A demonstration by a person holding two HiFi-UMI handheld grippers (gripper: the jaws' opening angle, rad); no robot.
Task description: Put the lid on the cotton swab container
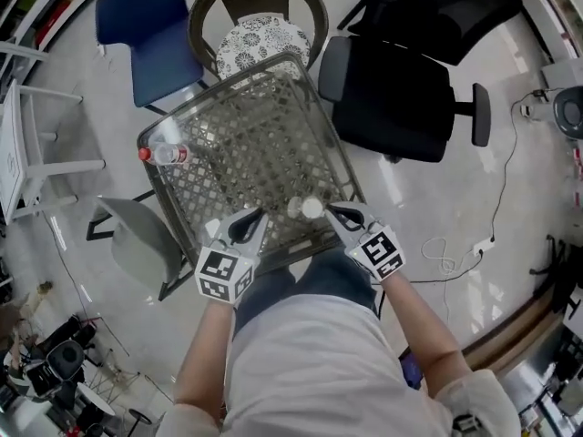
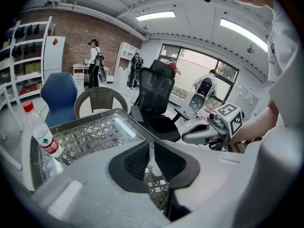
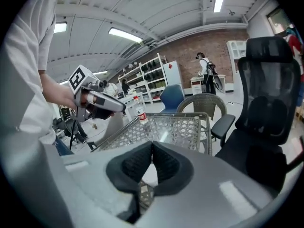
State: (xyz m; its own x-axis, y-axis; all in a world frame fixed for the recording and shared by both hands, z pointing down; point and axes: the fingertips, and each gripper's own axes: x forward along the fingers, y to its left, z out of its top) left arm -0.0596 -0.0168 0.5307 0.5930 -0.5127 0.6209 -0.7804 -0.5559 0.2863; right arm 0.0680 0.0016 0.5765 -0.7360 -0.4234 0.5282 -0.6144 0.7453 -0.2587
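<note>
Head view: two small white round things (image 1: 305,208), likely the cotton swab container and its lid, were seen side by side on the table (image 1: 246,126), just beside the right gripper (image 1: 332,210). Which was which, or what was inside, could not be told. The right gripper and the left gripper (image 1: 260,214) were held closed and empty, low by the table's near edge, probably ready for reaching in. A bottle (image 1: 164,154) was stood well apart.

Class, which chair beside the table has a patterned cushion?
The wicker chair at the far end of the table; the blue chair and the black office chair have plain seats.
</note>
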